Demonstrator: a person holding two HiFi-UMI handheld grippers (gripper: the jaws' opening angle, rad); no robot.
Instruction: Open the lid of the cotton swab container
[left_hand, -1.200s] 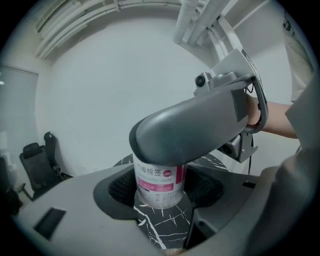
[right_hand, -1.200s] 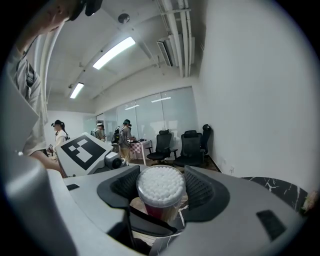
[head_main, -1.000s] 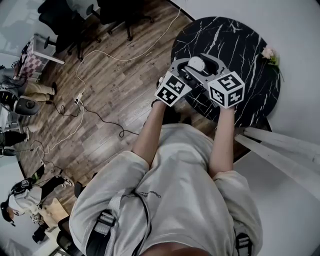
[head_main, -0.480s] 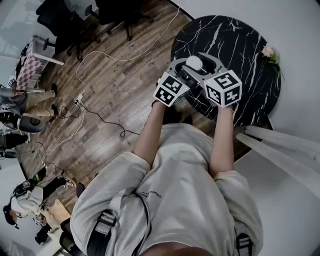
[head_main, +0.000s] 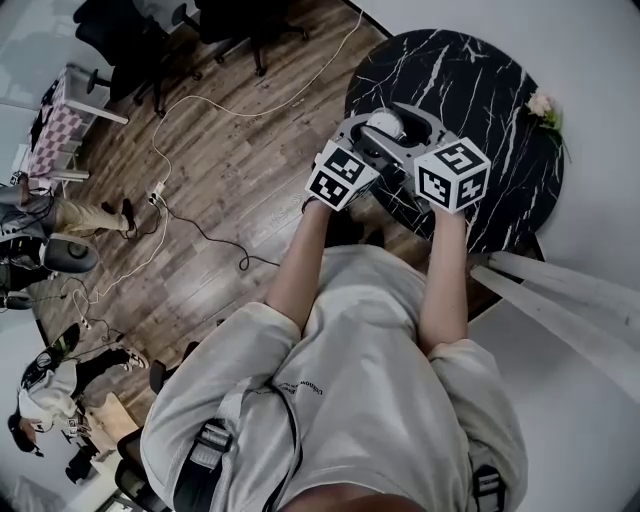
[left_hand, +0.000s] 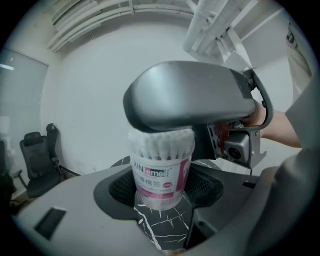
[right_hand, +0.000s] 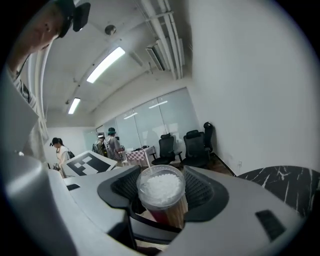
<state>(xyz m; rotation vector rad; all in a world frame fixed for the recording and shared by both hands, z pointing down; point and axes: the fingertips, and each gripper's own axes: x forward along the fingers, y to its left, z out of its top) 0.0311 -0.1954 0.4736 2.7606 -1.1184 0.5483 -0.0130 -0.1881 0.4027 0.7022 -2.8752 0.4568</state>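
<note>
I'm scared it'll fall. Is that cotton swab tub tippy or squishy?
Probably tippy: the cotton swab container is tall and narrow, though the left gripper holds it. Its clear wall likely flexes. Packed with swabs, probably light.

The cotton swab container (left_hand: 161, 175) is clear glossy plastic, the table (head_main: 470, 70) polished veined stone, the floor (head_main: 230, 180) wood.
</note>
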